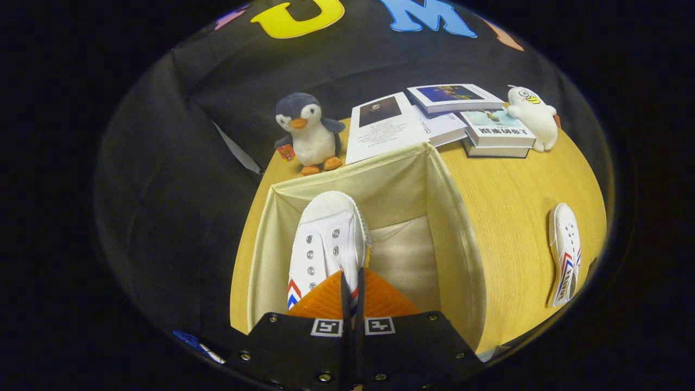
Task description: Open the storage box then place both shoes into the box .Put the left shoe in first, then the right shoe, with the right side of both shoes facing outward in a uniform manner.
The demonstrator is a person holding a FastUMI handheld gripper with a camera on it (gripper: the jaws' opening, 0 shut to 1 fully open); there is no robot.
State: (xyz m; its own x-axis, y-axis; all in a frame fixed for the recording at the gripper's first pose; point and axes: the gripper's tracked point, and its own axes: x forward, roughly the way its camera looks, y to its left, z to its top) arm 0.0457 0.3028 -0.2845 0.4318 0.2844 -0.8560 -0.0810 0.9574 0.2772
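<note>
A cream fabric storage box [453,228] stands open on the wooden table. My gripper [352,282] hangs over the box's near side, its fingers closed on the rim of a white canvas shoe [328,239] with red and blue stripes. That shoe points toe-first toward the box's far wall, on the left half of the box. Whether it rests on the box floor is hidden. A second matching white shoe [564,252] lies on the table to the right of the box, well away from my fingers.
Beyond the box stand a plush penguin [308,133], an open booklet [385,127], a few stacked books [497,133] and a white plush duck [535,117]. Bare wooden table [510,201] runs between the box and the loose shoe. The table's left edge lies close to the box.
</note>
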